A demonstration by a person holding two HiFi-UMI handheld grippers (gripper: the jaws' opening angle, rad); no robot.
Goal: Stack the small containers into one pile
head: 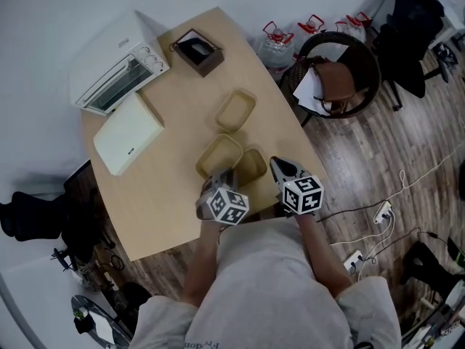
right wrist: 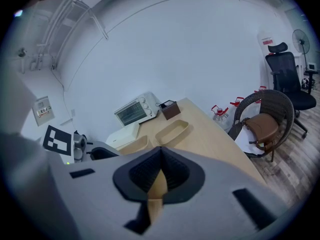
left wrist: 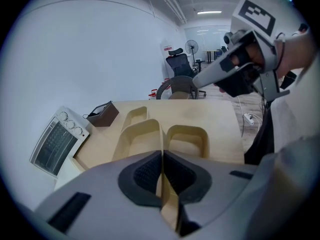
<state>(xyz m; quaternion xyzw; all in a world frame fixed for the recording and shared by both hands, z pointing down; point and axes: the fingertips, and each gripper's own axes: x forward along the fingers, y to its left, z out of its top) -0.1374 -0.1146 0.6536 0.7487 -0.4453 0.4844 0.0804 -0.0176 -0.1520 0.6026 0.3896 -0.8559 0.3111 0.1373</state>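
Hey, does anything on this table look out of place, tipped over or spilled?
Nothing stands out. The far container, middle container and near container are upright and empty, unstacked, with no spill or damage showing. The left gripper is shut on the middle container's wall.

A white toaster oven (head: 120,67) sits at the upper left on the light wooden table (head: 163,202), with a flat cream box (head: 127,133) just below it and an open brown box (head: 197,51) at top centre. At upper right a wicker chair (head: 369,62) holds papers, with red-handled water bottles (head: 277,46) beside it
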